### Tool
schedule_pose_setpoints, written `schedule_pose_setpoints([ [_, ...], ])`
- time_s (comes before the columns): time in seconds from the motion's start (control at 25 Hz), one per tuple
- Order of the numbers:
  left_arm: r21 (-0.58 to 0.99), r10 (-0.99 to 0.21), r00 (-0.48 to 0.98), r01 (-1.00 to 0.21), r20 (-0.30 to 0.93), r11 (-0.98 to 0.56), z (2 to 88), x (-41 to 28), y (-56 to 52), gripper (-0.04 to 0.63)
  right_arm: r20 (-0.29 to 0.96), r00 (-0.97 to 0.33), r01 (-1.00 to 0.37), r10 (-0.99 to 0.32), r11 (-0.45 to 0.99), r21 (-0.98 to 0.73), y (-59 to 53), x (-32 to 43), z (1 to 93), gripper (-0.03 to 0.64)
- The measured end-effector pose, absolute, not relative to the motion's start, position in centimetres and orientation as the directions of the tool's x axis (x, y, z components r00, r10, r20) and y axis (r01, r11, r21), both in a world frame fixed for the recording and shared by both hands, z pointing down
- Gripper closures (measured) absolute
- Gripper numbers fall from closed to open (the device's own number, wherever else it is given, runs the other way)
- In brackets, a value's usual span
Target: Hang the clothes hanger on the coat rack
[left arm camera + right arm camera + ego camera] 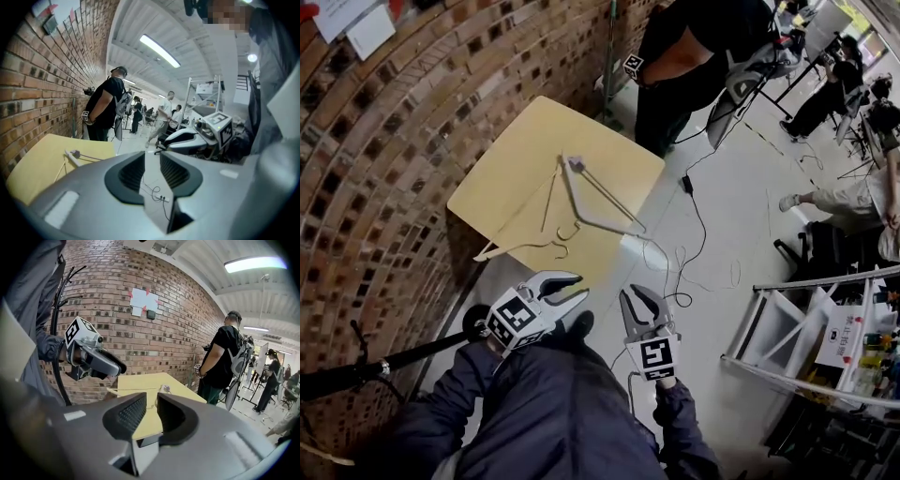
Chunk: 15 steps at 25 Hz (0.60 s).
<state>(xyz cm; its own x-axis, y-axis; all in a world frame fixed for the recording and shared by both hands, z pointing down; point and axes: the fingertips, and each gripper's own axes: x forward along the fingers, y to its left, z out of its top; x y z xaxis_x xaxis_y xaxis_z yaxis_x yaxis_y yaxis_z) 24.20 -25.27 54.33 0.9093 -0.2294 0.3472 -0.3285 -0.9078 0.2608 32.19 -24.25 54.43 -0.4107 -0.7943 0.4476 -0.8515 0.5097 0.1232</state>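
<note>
Clothes hanger (572, 192), a grey-white one, lies flat near the middle of the yellow counter (516, 141), its hook end pointing towards the far edge. A second, cream hanger (520, 247) lies just beside it, nearer my side and the brick wall (375, 187). I have both tools held short of the counter's near edge, well apart from either hanger. On the left gripper (579, 286) the fingers stand a narrow gap apart, and through that gap I see only floor and a loose cable (694, 225). On the right gripper (634, 292) the fingers are likewise slightly spread with nothing between them, and its view looks along them at the counter. The black coat rack (56, 305) stands against the brick wall to my left, its curved hooks up high. A person in black (694, 56) stands beyond the far side of the counter.
</note>
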Motion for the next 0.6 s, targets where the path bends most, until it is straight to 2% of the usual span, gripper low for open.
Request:
schedule_pose_setpoints([
  [0.2, 0.263, -0.214, 0.884, -0.342, 0.417, -0.902, 56.7, 24.9, -29.4, 0.480, 0.493, -0.435, -0.829, -0.753, 0.549, 0.108, -28.4, 33.0, 57.3, 0.514],
  [0.28, 0.281, -0.198, 0.873, -0.347, 0.445, -0.895, 58.5, 24.6, -31.5, 0.455, 0.526, -0.436, -0.813, -0.730, 0.570, 0.118, -30.4, 32.6, 59.1, 0.506],
  [0.44, 0.335, -0.155, 0.855, -0.353, 0.495, -0.874, 62.1, 24.6, -35.2, 0.416, 0.595, -0.412, -0.796, -0.690, 0.590, 0.134, -34.2, 32.7, 62.6, 0.505],
  [0.6, 0.378, -0.123, 0.846, -0.356, 0.518, -0.854, 65.1, 25.3, -38.3, 0.411, 0.658, -0.366, -0.803, -0.658, 0.580, 0.135, -38.8, 34.5, 66.2, 0.498],
])
